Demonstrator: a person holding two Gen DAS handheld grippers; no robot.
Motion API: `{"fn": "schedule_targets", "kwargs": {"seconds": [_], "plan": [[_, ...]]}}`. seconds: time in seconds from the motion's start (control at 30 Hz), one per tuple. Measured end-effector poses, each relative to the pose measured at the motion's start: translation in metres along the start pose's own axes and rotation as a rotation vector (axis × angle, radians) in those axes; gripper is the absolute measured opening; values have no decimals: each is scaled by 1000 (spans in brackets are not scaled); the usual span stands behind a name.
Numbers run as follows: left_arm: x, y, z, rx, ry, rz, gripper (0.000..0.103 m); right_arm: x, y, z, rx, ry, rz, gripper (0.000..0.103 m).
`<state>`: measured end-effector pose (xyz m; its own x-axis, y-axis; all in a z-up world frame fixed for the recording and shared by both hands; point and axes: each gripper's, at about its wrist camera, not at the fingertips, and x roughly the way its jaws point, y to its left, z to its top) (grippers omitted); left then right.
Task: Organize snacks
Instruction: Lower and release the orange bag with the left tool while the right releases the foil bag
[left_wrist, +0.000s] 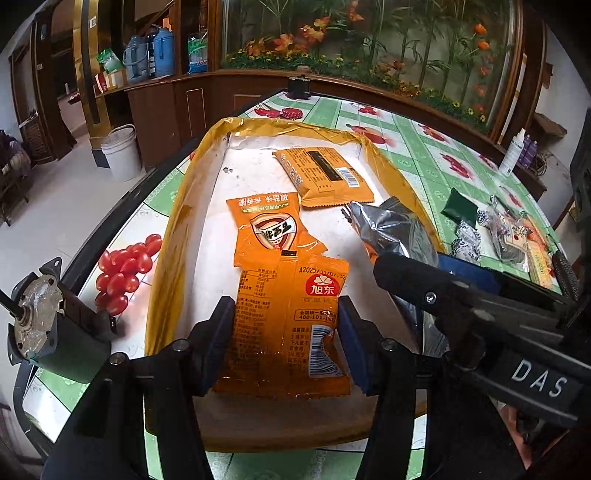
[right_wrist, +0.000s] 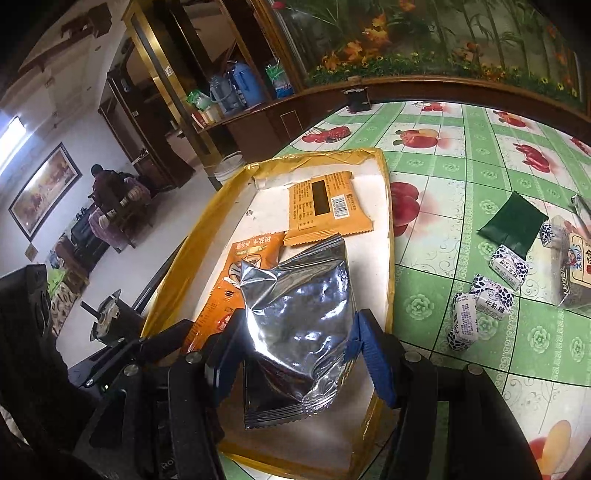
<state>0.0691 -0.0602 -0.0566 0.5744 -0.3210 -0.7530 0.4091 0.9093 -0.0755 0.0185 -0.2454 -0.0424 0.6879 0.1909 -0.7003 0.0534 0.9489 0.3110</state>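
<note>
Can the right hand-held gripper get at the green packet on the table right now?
Probably not yet. The right hand-held gripper is shut on a silver packet over the tray. The green packet lies uncovered on the table, so once the silver one is released the way looks free.

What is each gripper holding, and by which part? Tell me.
The left gripper clamps an orange snack packet across its lower side edges. The right gripper clamps a silver foil packet by its sides.

Right gripper (right_wrist: 293, 354) clamps silver foil packet (right_wrist: 299, 317) over shallow white tray (right_wrist: 382, 236), yellow-taped rim. Two orange snack packets in tray: one at 12 o'clock (right_wrist: 325, 206), one at 10 o'clock (right_wrist: 251, 254). Wrapped candies (right_wrist: 484, 299) on tablecloth (right_wrist: 454, 173) at 3 o'clock.
</note>
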Motion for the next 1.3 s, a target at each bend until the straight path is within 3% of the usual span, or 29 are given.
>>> {"fn": "schedule_targets", "kwargs": {"seconds": [1.3], "plan": [[-2, -8, -7, 35, -10, 47, 55, -2, 3, -3, -22, -1, -11, 63]]}}
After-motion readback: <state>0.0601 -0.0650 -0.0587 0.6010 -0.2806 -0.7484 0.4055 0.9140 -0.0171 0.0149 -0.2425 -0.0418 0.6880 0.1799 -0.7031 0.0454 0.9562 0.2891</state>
